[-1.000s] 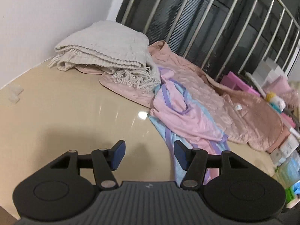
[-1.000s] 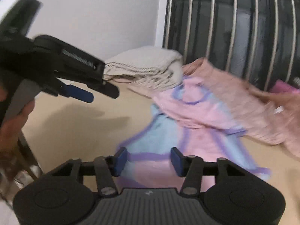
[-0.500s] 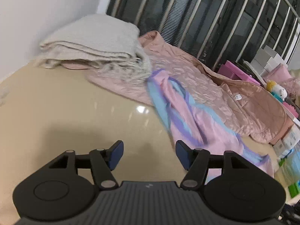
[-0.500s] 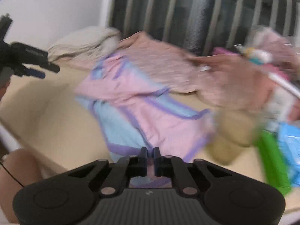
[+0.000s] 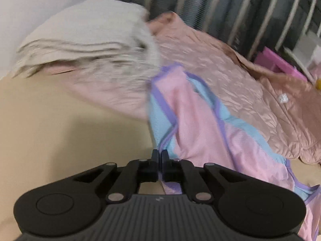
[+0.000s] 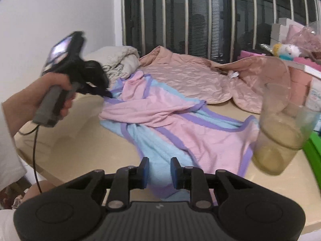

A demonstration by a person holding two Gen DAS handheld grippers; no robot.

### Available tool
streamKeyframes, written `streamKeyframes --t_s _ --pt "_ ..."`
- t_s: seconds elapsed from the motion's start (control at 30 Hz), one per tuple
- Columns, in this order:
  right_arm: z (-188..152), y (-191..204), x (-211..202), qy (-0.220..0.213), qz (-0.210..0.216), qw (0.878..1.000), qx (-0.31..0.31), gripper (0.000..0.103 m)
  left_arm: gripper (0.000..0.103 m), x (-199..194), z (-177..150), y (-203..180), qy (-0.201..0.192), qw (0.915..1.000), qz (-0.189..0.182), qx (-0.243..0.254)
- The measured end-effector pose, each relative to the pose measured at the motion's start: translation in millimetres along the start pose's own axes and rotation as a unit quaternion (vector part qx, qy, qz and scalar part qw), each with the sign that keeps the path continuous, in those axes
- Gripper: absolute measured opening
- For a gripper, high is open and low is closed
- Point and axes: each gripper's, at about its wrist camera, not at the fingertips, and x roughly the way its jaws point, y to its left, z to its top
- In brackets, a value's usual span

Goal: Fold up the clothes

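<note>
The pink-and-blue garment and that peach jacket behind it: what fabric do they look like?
Pink-and-blue garment: soft matte knit, seemingly fine mesh, with purple trim; it drapes limply. Peach jacket: quilted satin-like fabric, likely synthetic, judging by its sheen and puckered stitching.

Left gripper [image 5: 159, 156]: matte black, ribbed housing, silver screws.
Right gripper [image 6: 157, 167]: black, blue finger pads [image 6: 145, 172].
Handle [image 6: 49, 108]: grey, black cable attached.
Sleeve [image 6: 8, 136]: white.

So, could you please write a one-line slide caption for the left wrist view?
Left gripper shut on the edge of the pink, blue and purple garment on the beige table.
</note>
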Motion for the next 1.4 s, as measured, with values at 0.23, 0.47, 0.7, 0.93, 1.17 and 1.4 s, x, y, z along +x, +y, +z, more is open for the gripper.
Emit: streamKeyframes --t_s 0.23,0.47,0.7,0.93,1.17,1.4 --pt "6 7 7 0.026 0.010 1.000 -0.009 0.022 0.002 -117 -94 80 -0.001 0.9954 -0.006 -0.096" --pt "56 38 26 -0.008 0.085 0.996 -0.028 0.039 0.065 -121 -66 103 -0.066 0.9949 0.018 -0.074" --pt "80 40 60 0.008 0.033 0.999 -0.004 0.041 0.065 -77 -46 83 -0.027 0.9991 -0.030 -0.009" --pt "78 19 81 0.047 0.029 0.997 0.049 0.042 0.065 -84 -71 65 -0.016 0.9963 0.009 0.084" --pt "93 19 102 0.048 0.065 0.995 0.064 0.042 0.066 -98 -90 55 -0.022 0.9923 0.067 0.102" --pt "129 18 116 0.019 0.095 0.993 0.070 0.005 0.074 -96 -76 71 -0.021 0.9959 0.066 0.059"
